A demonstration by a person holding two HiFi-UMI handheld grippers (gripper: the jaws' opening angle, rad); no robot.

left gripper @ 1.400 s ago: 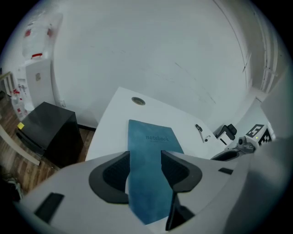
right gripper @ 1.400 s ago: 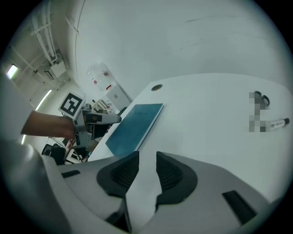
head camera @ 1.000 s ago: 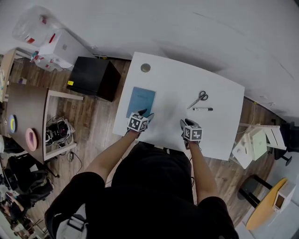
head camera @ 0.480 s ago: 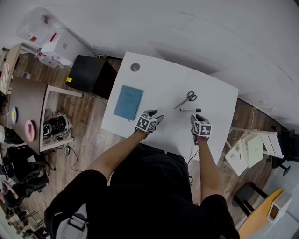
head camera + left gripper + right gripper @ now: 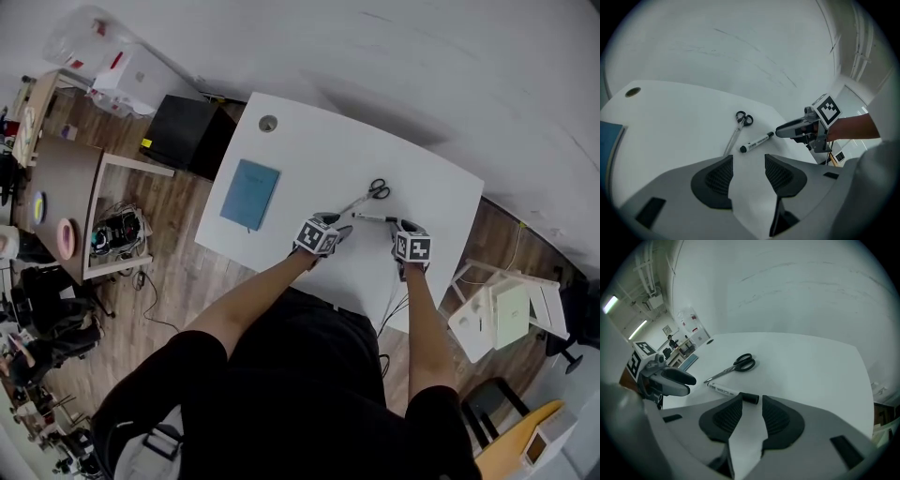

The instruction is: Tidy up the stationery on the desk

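White desk (image 5: 309, 164), top plain and matte, corners rounded.

Round grey cable hole (image 5: 268, 123) set in the far left corner.

Blue notebook (image 5: 250, 193), closed, flat, near the left edge and roughly square to it. It is well apart from the other items.

Scissors (image 5: 367, 195) toward the middle-right of the top, lying flat with blades closed. The black handles point to the far side and the blades run back toward the near-left.

Marker (image 5: 372, 218) just on the near side of the scissors. White barrel, dark cap, lying flat. It sits close to the blade tips but apart from them.
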